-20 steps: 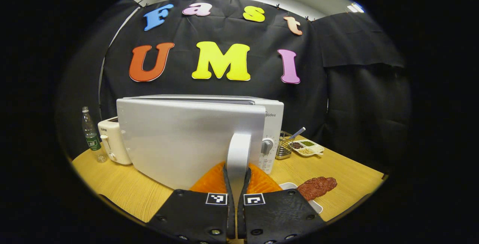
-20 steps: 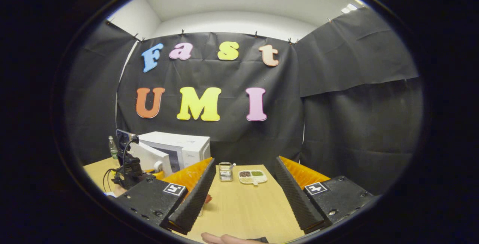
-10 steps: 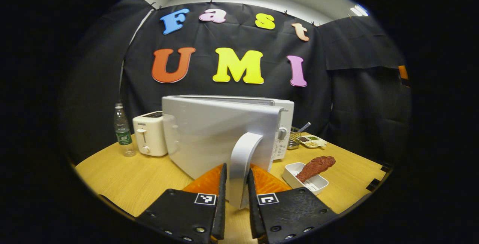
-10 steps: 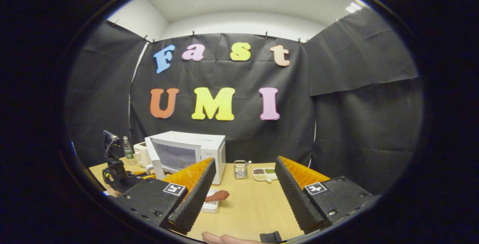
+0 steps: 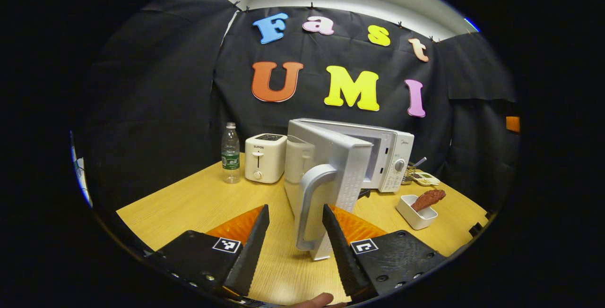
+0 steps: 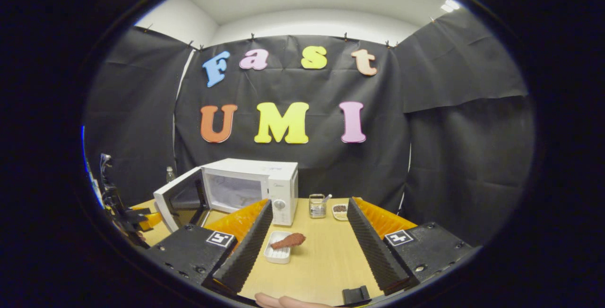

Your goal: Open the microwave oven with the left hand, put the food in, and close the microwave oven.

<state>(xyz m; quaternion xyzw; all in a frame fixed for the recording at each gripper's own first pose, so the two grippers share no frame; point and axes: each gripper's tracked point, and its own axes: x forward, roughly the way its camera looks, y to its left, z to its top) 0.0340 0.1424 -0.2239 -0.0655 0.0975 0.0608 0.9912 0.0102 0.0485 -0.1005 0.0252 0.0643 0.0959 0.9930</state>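
Note:
The white microwave [image 5: 390, 154] stands on the wooden table with its door [image 5: 331, 166] swung wide open. My left gripper [image 5: 294, 209] is open. The door's curved handle [image 5: 309, 204] stands between its fingers, and the left finger is clearly off it. A reddish-brown piece of food [image 5: 427, 198] lies across a small white tray [image 5: 412, 214] right of the microwave. In the right gripper view, my right gripper [image 6: 309, 204] hangs open above the table. The food [image 6: 289, 240] and its tray [image 6: 278, 254] lie below, near its left finger. The open microwave [image 6: 250, 185] is beyond, the left gripper [image 6: 130, 218] at far left.
A white toaster [image 5: 264, 157] and a plastic water bottle [image 5: 230, 152] stand left of the microwave. A wire holder [image 6: 317, 205] and a dish of seasonings [image 6: 340, 211] sit at the back right. A fingertip [image 6: 283, 302] and a small black block [image 6: 357, 295] show at the near table edge.
My left gripper was shut on the door handle, pulled the door wide open, then opened its fingers. The right gripper view has turned, so the food tray now lies before it.

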